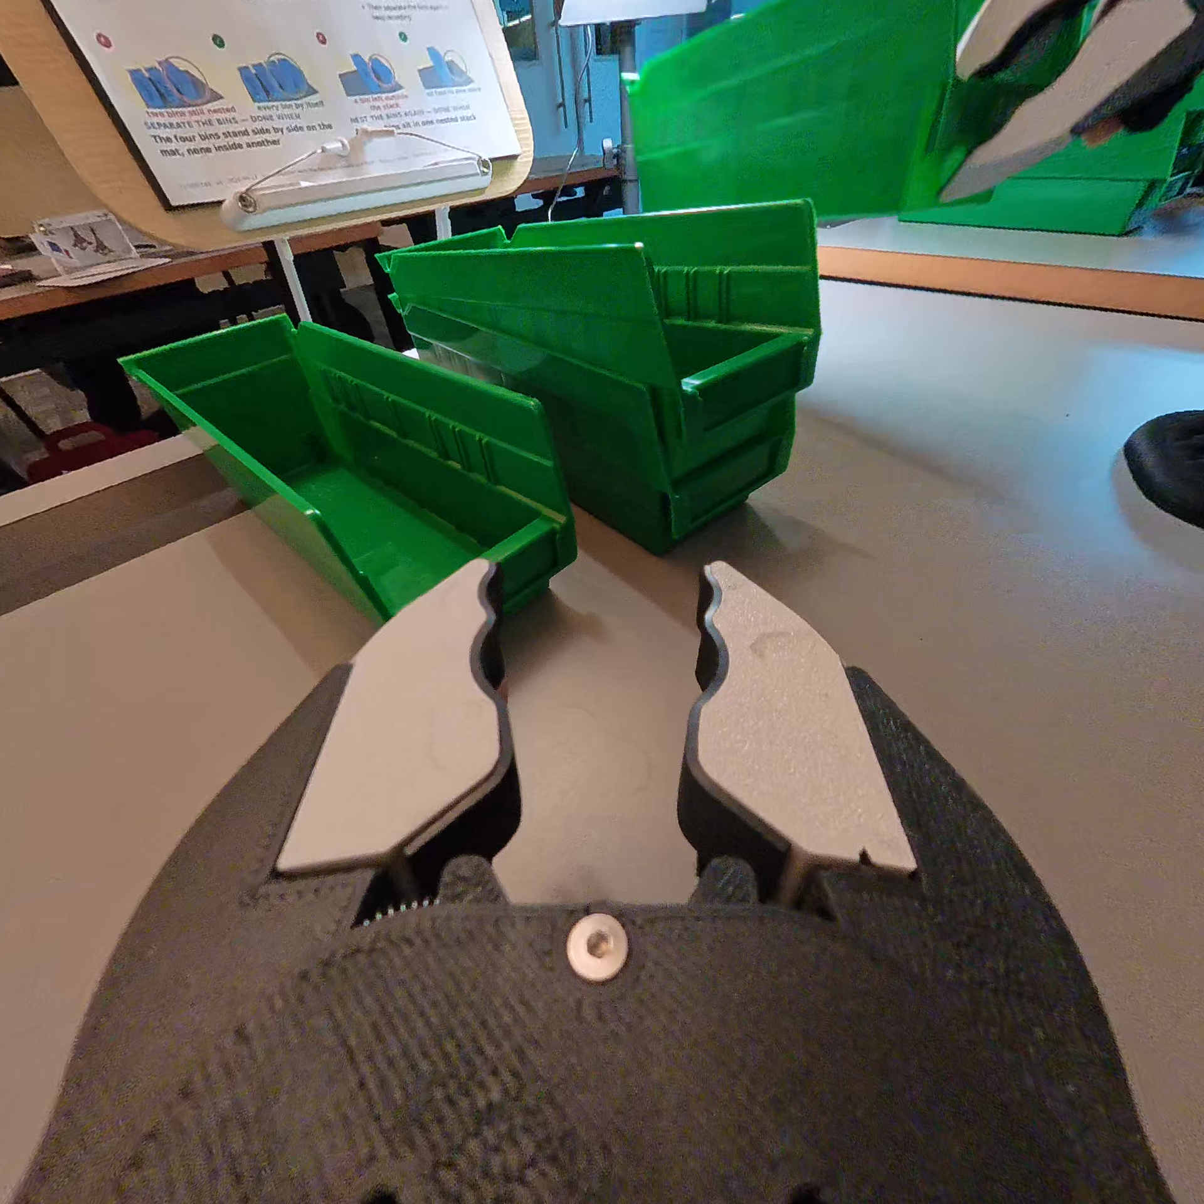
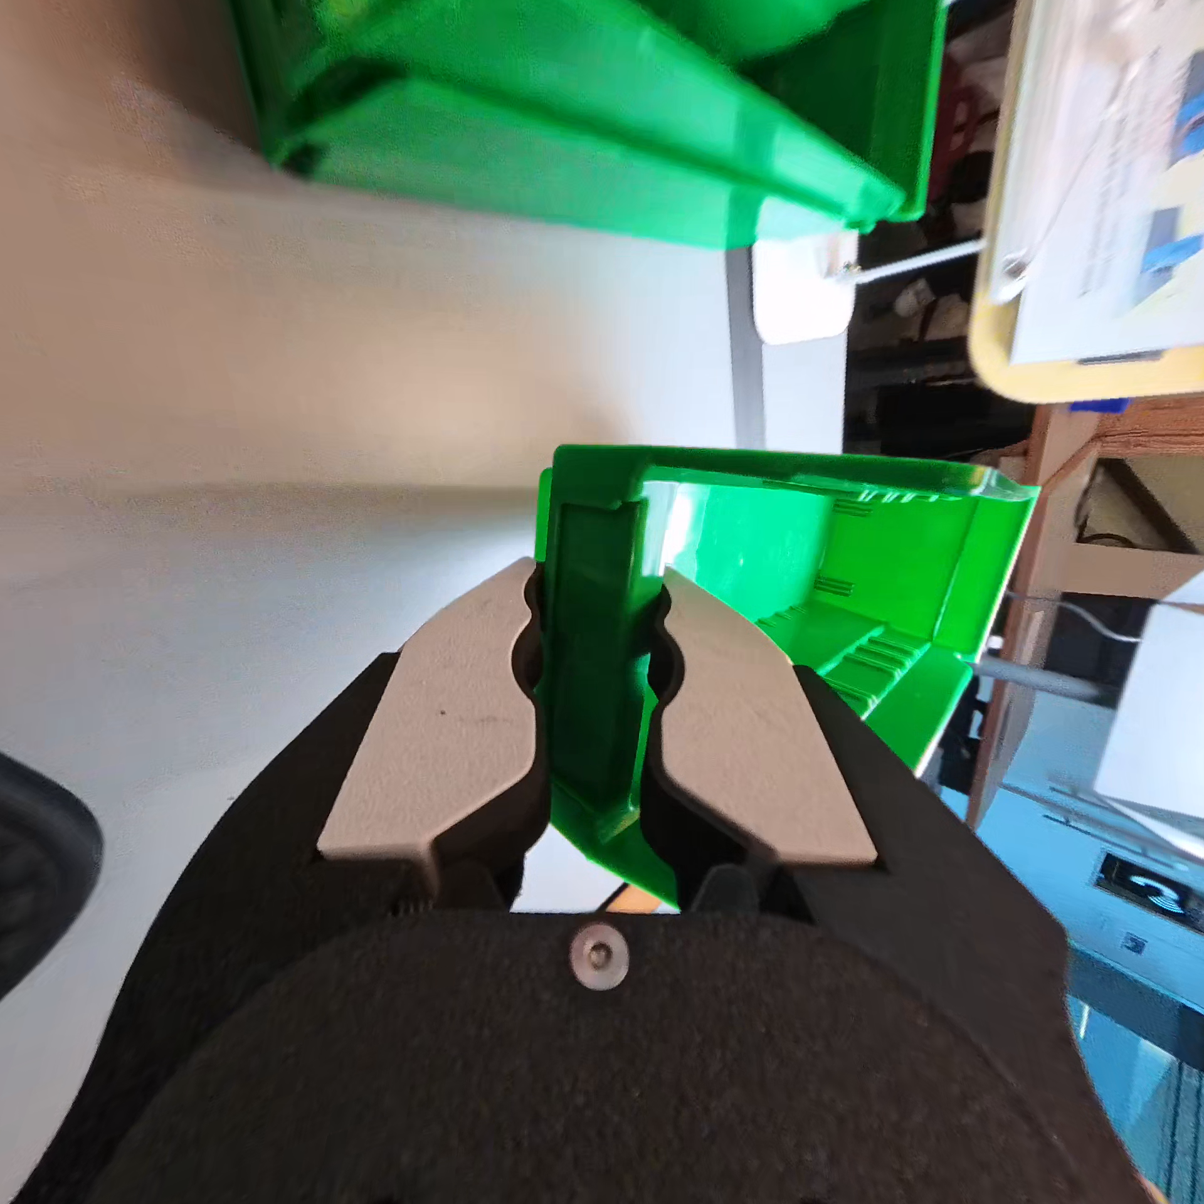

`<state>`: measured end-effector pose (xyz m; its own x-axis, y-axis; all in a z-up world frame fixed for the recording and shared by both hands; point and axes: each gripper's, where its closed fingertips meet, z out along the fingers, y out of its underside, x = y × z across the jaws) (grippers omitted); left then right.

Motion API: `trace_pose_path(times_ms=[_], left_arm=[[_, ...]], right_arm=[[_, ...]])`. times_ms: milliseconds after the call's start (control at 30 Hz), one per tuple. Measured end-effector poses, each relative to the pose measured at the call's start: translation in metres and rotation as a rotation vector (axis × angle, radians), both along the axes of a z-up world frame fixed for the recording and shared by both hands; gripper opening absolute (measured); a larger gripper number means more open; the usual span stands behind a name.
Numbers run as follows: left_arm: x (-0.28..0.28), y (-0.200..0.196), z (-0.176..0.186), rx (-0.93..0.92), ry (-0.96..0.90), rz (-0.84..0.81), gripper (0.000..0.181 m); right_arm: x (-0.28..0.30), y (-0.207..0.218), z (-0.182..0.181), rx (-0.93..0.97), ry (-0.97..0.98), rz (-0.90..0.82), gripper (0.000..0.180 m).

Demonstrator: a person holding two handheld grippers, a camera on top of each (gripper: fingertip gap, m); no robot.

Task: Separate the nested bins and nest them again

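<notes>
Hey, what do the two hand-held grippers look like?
Both look alike: the left hand-held gripper and right hand-held gripper have a rough black printed body, two flat grey fingers with wavy black inner pads, and one silver screw at the centre.

left tongs [image 1: 598,589]: grey wavy-edged fingers | black textured body | silver screw; right tongs [image 2: 596,589]: same
</notes>
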<state>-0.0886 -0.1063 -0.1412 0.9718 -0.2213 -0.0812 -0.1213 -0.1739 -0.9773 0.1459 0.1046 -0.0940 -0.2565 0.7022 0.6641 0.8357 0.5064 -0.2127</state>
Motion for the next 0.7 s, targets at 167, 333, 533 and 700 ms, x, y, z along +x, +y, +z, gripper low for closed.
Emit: trace_pose_path(times_ms=[167, 333, 533, 700], left_arm=[[0.003, 0.002, -0.006, -0.016, 0.021, -0.004, 0.058], [0.007, 0.003, -0.012, -0.042, 0.020, -0.024, 0.060], [0.007, 0.002, -0.012, -0.041, 0.021, -0.025, 0.059], [0.008, 0.002, -0.012, -0.043, 0.023, -0.029, 0.059]], right_arm=[[0.022, 0.020, -0.055, -0.024, -0.028, 0.014, 0.029], [0.026, 0.028, -0.093, -0.012, -0.067, 0.040, 0.028], [0.028, 0.048, -0.107, 0.025, -0.092, 0.037, 0.028], [0.035, 0.054, -0.120, 0.040, -0.124, 0.041, 0.028]])
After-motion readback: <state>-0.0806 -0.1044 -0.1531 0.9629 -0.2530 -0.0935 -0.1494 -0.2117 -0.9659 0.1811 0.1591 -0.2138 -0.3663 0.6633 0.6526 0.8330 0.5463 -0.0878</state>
